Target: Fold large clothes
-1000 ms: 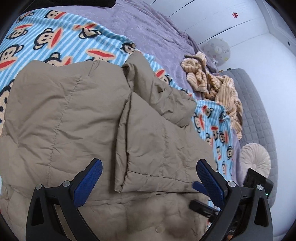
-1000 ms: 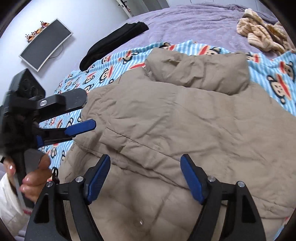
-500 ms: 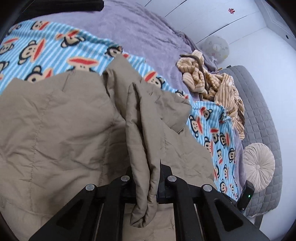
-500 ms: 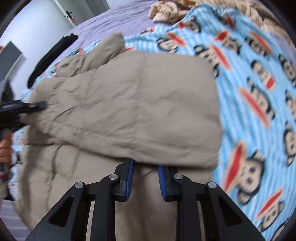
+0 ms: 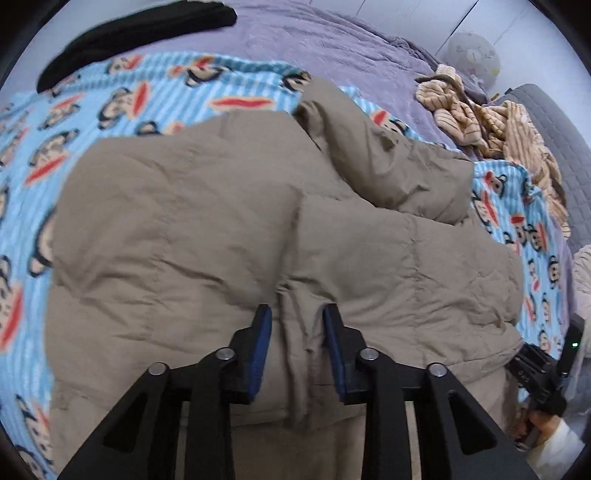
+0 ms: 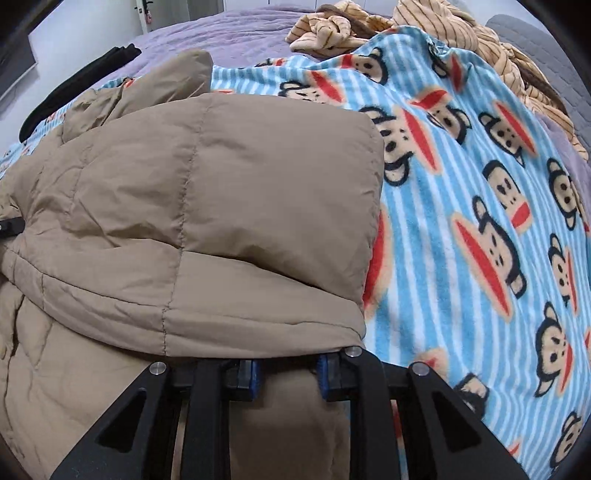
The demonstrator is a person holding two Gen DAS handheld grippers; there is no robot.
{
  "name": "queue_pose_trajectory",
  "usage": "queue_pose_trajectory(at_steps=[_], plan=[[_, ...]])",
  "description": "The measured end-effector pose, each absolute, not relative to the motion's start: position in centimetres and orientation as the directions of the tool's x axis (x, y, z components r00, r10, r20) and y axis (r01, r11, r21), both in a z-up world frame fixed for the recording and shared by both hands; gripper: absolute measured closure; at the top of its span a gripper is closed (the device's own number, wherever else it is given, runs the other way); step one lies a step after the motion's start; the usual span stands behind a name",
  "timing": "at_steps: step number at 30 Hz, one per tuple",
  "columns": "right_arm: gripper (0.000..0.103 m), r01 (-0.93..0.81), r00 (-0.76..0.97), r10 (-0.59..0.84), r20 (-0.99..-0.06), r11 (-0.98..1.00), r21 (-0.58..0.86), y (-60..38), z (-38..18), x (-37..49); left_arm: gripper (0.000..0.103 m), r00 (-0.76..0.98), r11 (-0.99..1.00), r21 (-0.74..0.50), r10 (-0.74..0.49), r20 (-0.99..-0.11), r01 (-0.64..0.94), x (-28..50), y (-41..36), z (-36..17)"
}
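A tan quilted puffer jacket (image 5: 207,229) lies on a blue monkey-print blanket (image 5: 155,88) on the bed. My left gripper (image 5: 297,350) is shut on a bunched fold of the jacket's edge; its blue pads (image 5: 260,350) press the fabric from both sides. In the right wrist view the jacket (image 6: 207,192) has a folded layer draped over the gripper's front. My right gripper (image 6: 286,373) is closed on the jacket's edge under that layer, with cloth between the pads (image 6: 325,373).
A beige striped garment (image 5: 491,125) lies crumpled at the far right of the bed, also in the right wrist view (image 6: 424,26). A black garment (image 5: 136,33) lies at the far left on the purple bedspread (image 5: 332,48). The right gripper body (image 5: 543,373) shows at the lower right.
Both grippers closed on the jacket's edge from open one second ago. The folded layer has since been carried over and spread wider across the jacket body.
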State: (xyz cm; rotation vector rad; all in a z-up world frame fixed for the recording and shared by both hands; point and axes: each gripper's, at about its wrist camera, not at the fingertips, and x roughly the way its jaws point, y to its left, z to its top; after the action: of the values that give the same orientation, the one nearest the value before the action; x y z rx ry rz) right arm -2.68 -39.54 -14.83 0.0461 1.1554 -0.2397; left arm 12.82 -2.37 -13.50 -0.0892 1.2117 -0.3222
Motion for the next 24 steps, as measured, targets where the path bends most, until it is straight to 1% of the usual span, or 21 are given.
queue_pose_trajectory(at_steps=[2,4,6,7,8,9,10,12,13,14,15,16,18,20,21,24], plan=[[0.079,0.220,0.370,-0.154,-0.916,0.973,-0.075,-39.7,-14.5,-2.7,0.068,0.352,0.972,-0.152,-0.208,-0.913,0.181,12.8,-1.1,-12.5],[0.076,0.226,0.352,-0.124,-0.928,0.973,-0.044,-39.8,-13.7,-2.8,0.068,0.367,0.974,-0.150,-0.204,-0.908,0.170,12.7,0.2,-11.4],[0.072,0.247,0.338,-0.055,-0.940,0.968,0.032,-40.0,-12.2,-3.6,0.068,0.388,0.972,-0.156,-0.214,-0.897,0.176,12.4,1.0,-10.3],[0.059,0.262,0.342,-0.012,-0.940,0.962,0.083,-40.1,-11.7,-4.2,0.068,0.397,0.969,-0.161,-0.225,-0.890,0.188,12.2,1.0,-9.8],[0.040,0.277,0.348,0.032,-0.937,0.951,0.136,-40.0,-11.0,-5.0,0.068,0.403,0.965,-0.168,-0.238,-0.884,0.203,12.0,0.6,-9.4],[0.035,0.278,0.358,0.063,-0.932,0.945,0.171,-39.8,-10.4,-6.0,0.068,0.406,0.959,-0.178,-0.257,-0.877,0.222,11.8,0.1,-9.0],[0.034,0.268,0.372,0.090,-0.924,0.943,0.200,-39.4,-9.7,-7.0,0.068,0.404,0.951,-0.192,-0.279,-0.871,0.243,11.6,-0.6,-8.7],[0.034,0.267,0.419,0.084,-0.904,0.940,0.212,-39.2,-8.2,-8.4,0.068,0.389,0.929,-0.223,-0.329,-0.860,0.294,11.7,-2.8,-8.5],[0.039,0.283,0.449,0.079,-0.890,0.933,0.225,-39.6,-7.4,-8.7,0.068,0.382,0.919,-0.229,-0.346,-0.857,0.319,11.6,-3.8,-8.4],[0.064,0.302,0.468,0.082,-0.880,0.921,0.246,-40.3,-7.0,-8.6,0.068,0.378,0.913,-0.224,-0.351,-0.857,0.340,11.6,-4.8,-8.6],[0.078,0.330,0.480,0.090,-0.872,0.903,0.275,-41.2,-6.7,-8.2,0.068,0.376,0.912,-0.209,-0.344,-0.860,0.354,11.7,-5.7,-8.9],[0.087,0.359,0.498,0.109,-0.860,0.877,0.319,-42.4,-6.7,-7.5,0.068,0.376,0.912,-0.193,-0.332,-0.865,0.362,11.9,-6.5,-9.4],[0.088,0.388,0.526,0.160,-0.835,0.828,0.404,-44.2,-7.3,-5.8,0.068,0.398,0.923,-0.138,-0.285,-0.872,0.359,12.3,-7.6,-10.6],[0.087,0.353,0.516,0.235,-0.824,0.818,0.455,-45.1,-8.4,-3.2,0.068,0.400,0.942,-0.102,-0.231,-0.887,0.319,13.3,-7.5,-12.5],[0.087,0.354,0.498,0.227,-0.837,0.827,0.436,-45.3,-9.2,-2.3,0.068,0.391,0.947,-0.110,-0.229,-0.891,0.302,13.7,-7.3,-13.4],[0.087,0.358,0.426,0.118,-0.897,0.889,0.286,-45.6,-11.7,-0.3,0.068,0.372,0.944,-0.165,-0.267,-0.889,0.285,14.7,-6.9,-15.1]])
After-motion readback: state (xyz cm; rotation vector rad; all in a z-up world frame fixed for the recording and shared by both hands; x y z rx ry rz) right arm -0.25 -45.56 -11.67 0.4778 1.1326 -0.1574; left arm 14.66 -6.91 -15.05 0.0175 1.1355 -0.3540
